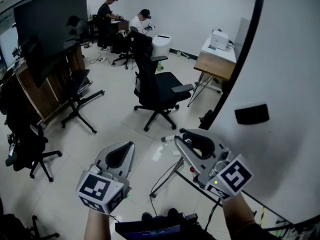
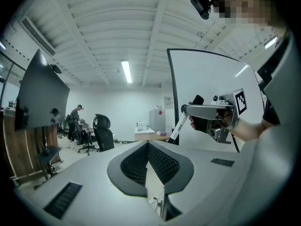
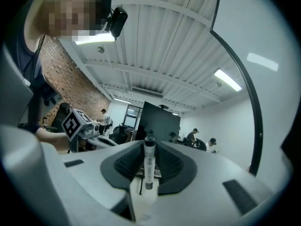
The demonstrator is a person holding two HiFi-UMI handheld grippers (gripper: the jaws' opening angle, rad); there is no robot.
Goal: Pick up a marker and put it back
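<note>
Marker upright, pinched — right tool

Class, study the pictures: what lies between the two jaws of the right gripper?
A white marker, standing upright and clamped between the pads of the right gripper. The right gripper view shows it best.

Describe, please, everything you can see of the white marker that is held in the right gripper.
The slim white plastic-looking marker has dark ends, the upper one seemingly a cap, and small dark print along its barrel, too small to read. It is clamped crosswise between the dark ribbed pads of the right gripper, standing upright in that gripper's view with both ends sticking out past the jaws. It is held in the air beside the large black-framed whiteboard and touches nothing but the pads.
</note>
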